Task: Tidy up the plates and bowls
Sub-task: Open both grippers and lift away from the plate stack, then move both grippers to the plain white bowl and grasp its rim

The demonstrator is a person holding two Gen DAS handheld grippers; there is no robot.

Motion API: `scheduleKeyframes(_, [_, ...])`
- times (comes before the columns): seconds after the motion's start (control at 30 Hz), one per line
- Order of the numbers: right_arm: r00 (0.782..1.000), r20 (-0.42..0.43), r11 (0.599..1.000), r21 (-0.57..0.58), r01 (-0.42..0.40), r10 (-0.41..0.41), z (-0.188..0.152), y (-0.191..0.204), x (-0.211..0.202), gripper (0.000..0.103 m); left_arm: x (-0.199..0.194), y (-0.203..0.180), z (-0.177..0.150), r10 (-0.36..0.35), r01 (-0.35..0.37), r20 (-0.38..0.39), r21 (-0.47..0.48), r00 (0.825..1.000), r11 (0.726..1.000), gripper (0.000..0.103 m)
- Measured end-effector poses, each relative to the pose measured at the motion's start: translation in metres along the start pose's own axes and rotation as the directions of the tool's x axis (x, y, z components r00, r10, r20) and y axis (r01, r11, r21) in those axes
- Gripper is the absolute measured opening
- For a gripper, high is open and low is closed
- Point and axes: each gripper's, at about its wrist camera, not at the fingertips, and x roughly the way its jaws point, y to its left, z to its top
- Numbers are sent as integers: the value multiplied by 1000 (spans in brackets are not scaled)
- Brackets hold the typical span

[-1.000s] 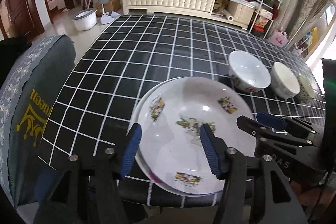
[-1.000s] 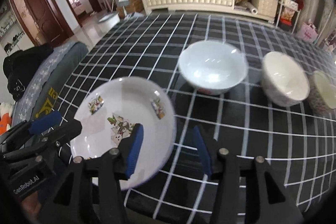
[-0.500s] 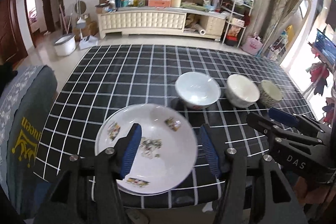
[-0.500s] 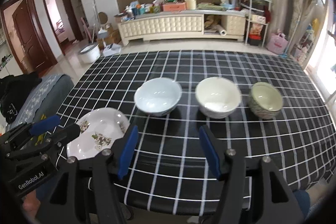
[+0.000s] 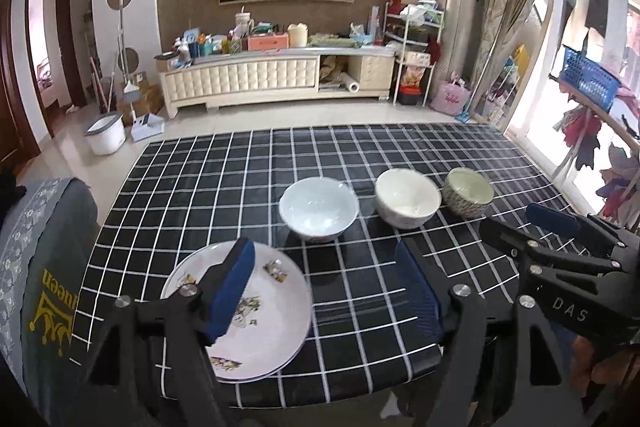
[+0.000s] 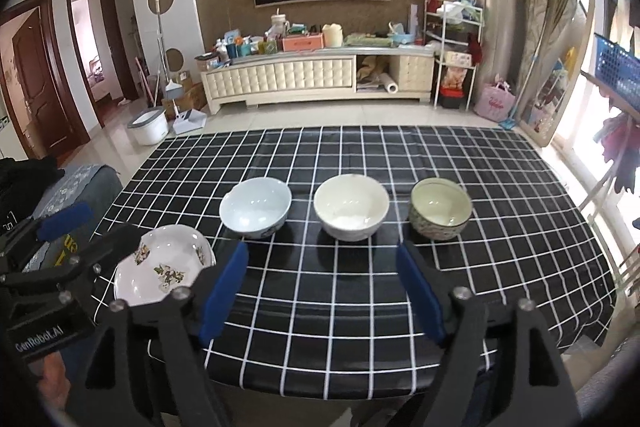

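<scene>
A white flowered plate (image 5: 260, 315) (image 6: 160, 267) lies near the front left corner of the black checked table (image 5: 200, 195) (image 6: 500, 187). Behind it stand three bowls in a row: a pale blue bowl (image 5: 319, 207) (image 6: 256, 206), a cream bowl (image 5: 407, 198) (image 6: 351, 206) and a green patterned bowl (image 5: 468, 192) (image 6: 440, 207). My left gripper (image 5: 326, 287) hovers above the front edge, its jaws opening with nothing between them. My right gripper (image 6: 322, 291) (image 5: 520, 223) hangs beside it on the right, jaws also opening and empty.
A grey chair back (image 5: 44, 267) with yellow lettering stands at the table's left side. Beyond the table are a cream sideboard (image 5: 276, 75) with clutter, a white bucket (image 5: 105, 133) on the floor and a shelf rack (image 5: 416, 43).
Both grippers have drawn back and risen from the plate, so the whole table now shows. Both pairs of jaws have spread wider. The plate stays flat on the table.
</scene>
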Motion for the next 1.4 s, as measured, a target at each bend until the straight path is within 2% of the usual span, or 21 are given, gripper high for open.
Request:
scheduleKeyframes(0.13, [1000, 18, 1000, -4, 9, -8, -2, -7, -10, 92, -12, -10, 4, -14, 13, 48, 8, 999, 1000, 82])
scheduleKeyframes(0.4, [999, 36, 999, 7, 40, -40, -3, -23, -22, 100, -15, -30, 6, -36, 35, 50, 28, 998, 999, 89])
scheduleKeyframes(0.47, [999, 34, 999, 11, 41, -41, -3, -26, -22, 101, -16, -32, 6, -39, 37, 49, 37, 998, 999, 95])
scheduleKeyframes(0.5, [999, 32, 999, 12, 42, -42, -2, -28, -22, 101, -16, -34, 7, -38, 35, 48, 44, 998, 998, 103])
scheduleKeyframes(1.07, [999, -1, 999, 10, 40, -40, 23, -38, 3, 102, 2, -47, 32, -83, 81, 34, 69, 996, 994, 103])
scheduleKeyframes(1.23, [999, -24, 999, 10, 32, -32, 35, -36, 22, 102, 15, -44, 42, -85, 82, 33, 85, 996, 993, 103])
scheduleKeyframes(1.4, [999, -48, 1000, 4, 16, -15, 45, -29, 46, 102, 36, -34, 53, -61, 61, -2, 76, 998, 995, 103])
